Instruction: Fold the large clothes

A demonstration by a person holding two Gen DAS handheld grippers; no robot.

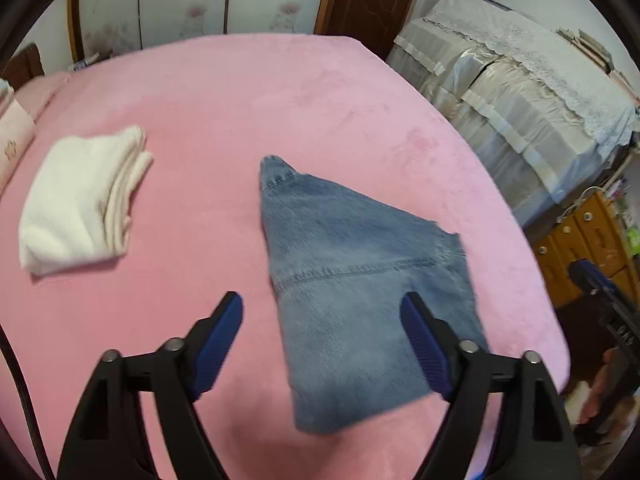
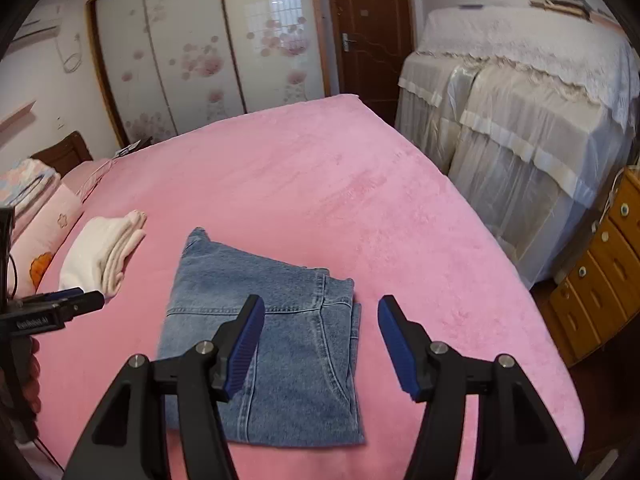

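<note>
Denim jeans (image 2: 264,344) lie folded flat on the pink bed (image 2: 320,184) beside a folded white garment (image 1: 80,200), left gripper (image 1: 322,332) and right gripper (image 2: 320,336) both apart, empty above them; folding looks done.

Before me, a bed under a pink plush cover (image 2: 320,184) fills the near and middle ground. At far left stands a wardrobe with sliding doors (image 2: 192,60) printed with pink blossoms, framed in brown wood. To its right, a dark brown door (image 2: 368,32) with a metal handle. At right, furniture draped in pale lace-edged cloth (image 2: 520,112). Nearer right, a yellow wooden chest of drawers (image 2: 600,276). Walls pale; daylight soft.
</note>
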